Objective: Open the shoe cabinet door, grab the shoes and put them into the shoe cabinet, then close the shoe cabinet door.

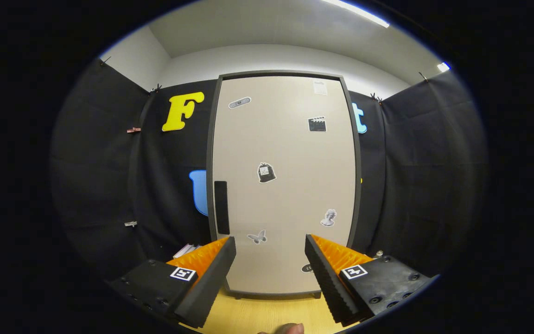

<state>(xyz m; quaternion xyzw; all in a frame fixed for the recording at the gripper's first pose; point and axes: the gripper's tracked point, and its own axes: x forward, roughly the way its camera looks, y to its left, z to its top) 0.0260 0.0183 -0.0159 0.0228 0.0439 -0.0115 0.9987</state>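
Cabinet: shoe cabinet (285,185) stands upright on the wooden floor (267,315), against the black cloth wall, straight beyond the fingers
Door: door shut, pale front dotted with small stickers (266,172); dark vertical handle (221,207) near its left edge
Hand-held gripper: hand-held gripper (270,250) spread wide, nothing between the fingers, well short of the door
Shoes: a pale object, too hidden to identify, shows behind the left finger
Fingertip: a fingertip (289,328) shows below the gripper
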